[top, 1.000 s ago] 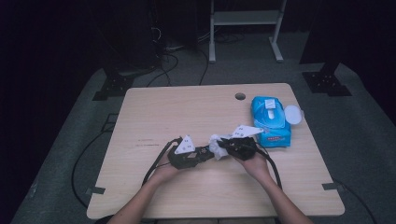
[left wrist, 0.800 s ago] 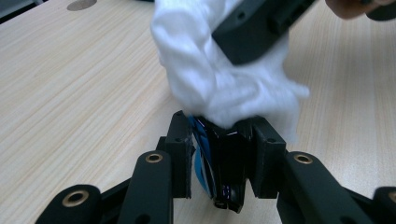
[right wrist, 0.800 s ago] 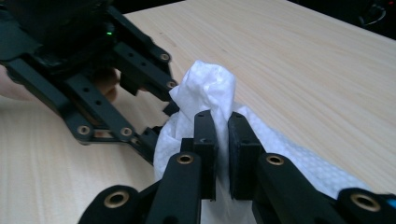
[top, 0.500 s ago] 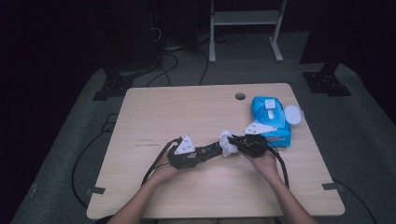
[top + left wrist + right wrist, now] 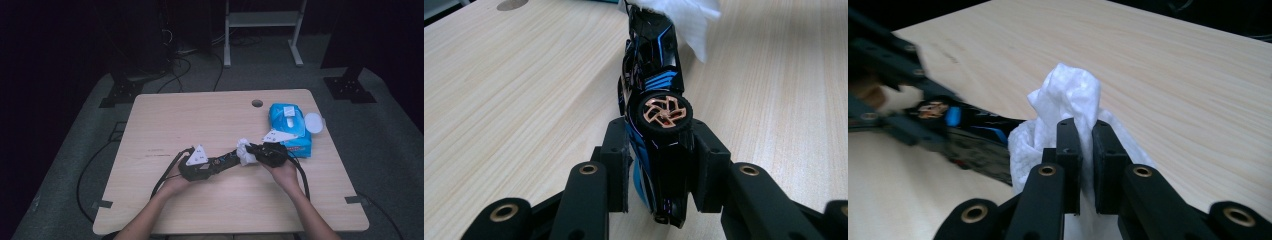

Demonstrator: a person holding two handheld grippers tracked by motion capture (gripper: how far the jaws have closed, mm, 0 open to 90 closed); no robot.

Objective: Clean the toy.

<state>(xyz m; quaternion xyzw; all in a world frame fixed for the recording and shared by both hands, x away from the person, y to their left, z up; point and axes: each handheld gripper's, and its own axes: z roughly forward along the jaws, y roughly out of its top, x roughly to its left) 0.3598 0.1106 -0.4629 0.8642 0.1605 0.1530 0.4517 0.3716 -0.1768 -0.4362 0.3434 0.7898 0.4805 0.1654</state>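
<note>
A black toy car [image 5: 656,115] with blue stripes and copper wheels lies on its side between the jaws of my left gripper [image 5: 659,150], which is shut on its rear end. In the high view my left gripper [image 5: 220,164] holds the toy car [image 5: 227,161] pointing right, just above the table. A crumpled white wipe [image 5: 1068,107] is pinched in my right gripper [image 5: 1085,145], which is shut on it. The wipe [image 5: 245,151] rests against the car's front end, with my right gripper [image 5: 252,152] just right of it.
A blue wipes packet [image 5: 290,127] with its white lid [image 5: 314,122] flipped open lies at the table's right, behind my right hand. The wooden table [image 5: 200,120] has a cable hole [image 5: 257,103] near its far edge. Cables trail from both grippers toward the front.
My right gripper with the wipe has moved right along the car toward its front end. The left gripper and the car have kept still.
</note>
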